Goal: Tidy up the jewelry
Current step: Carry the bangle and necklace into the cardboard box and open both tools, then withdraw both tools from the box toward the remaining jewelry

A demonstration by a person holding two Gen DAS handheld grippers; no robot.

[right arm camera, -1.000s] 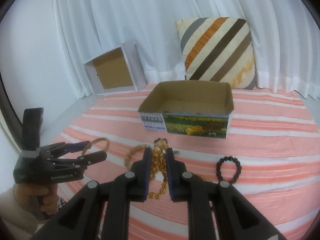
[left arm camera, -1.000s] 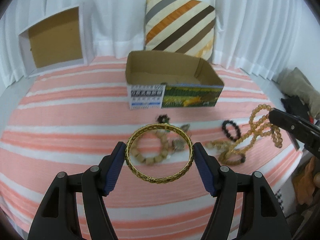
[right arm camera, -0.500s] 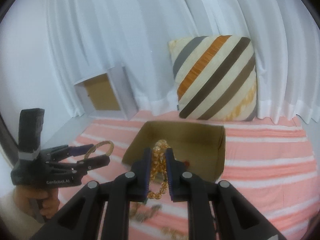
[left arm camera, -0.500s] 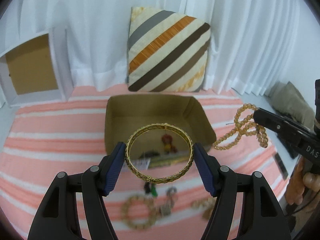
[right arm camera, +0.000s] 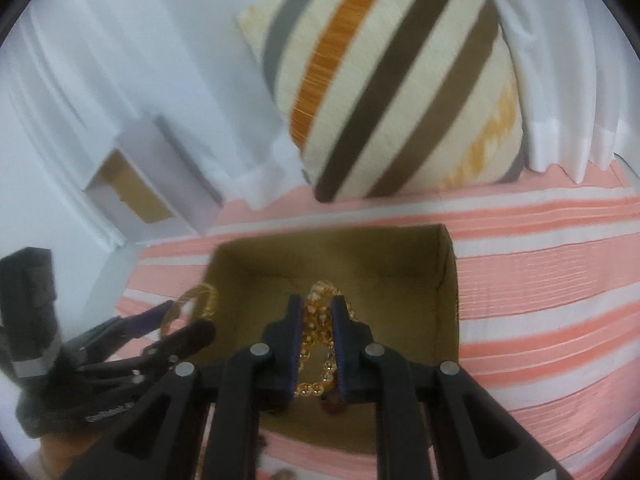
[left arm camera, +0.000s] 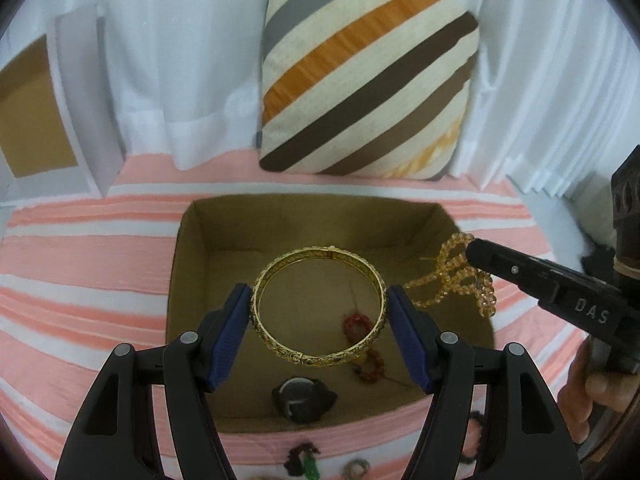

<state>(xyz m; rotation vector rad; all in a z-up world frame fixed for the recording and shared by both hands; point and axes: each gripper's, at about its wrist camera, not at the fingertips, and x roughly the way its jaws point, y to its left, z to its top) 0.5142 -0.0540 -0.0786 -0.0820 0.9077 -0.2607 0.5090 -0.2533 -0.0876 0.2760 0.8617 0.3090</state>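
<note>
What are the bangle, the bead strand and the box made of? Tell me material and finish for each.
Bangle: looks like gold-toned metal, shiny, with fine engraved or filigree patterning; real gold or plating can't be told.
Bead strand: translucent amber-yellow round beads, glossy; resin, glass or amber all fit.
Box: brown cardboard, matte, with plain raw inner walls.

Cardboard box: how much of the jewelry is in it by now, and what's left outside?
Done: a red bead bracelet and a black watch lie in the cardboard box. In hand: left gripper holds the gold bangle, right gripper the amber beads, both over the box. Left: small pieces on the bedspread in front.
</note>
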